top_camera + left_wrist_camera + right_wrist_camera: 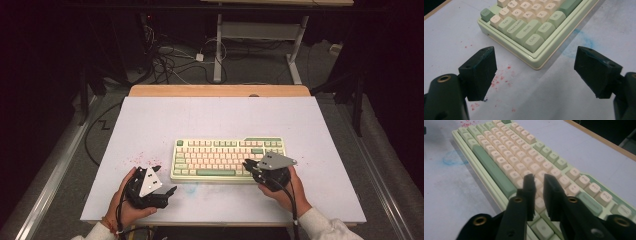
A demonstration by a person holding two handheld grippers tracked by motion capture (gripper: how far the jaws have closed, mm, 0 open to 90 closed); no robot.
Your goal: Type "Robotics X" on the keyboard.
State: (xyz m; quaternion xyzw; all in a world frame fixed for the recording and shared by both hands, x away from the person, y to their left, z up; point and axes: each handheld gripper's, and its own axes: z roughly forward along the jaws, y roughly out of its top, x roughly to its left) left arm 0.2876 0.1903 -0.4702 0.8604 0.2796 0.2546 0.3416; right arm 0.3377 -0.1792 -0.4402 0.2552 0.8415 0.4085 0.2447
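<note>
A pale green keyboard (227, 159) with cream keys lies in the middle of the white table top (220, 117). My left gripper (164, 181) hovers low over the table just off the keyboard's front left corner (537, 65). Its jaws stand wide open (536, 72) with nothing between them. My right gripper (248, 165) reaches over the right part of the keyboard (506, 152) from the front. Its jaws (539, 185) are drawn together to a thin gap, tips just above the cream keys, holding nothing.
Red speckles (140, 160) stain the table left of the keyboard and a faint blue ring (452, 158) marks it in front. A wooden strip (220, 90) borders the far edge. Cables (170, 60) and another desk's legs (218, 50) lie beyond on the floor.
</note>
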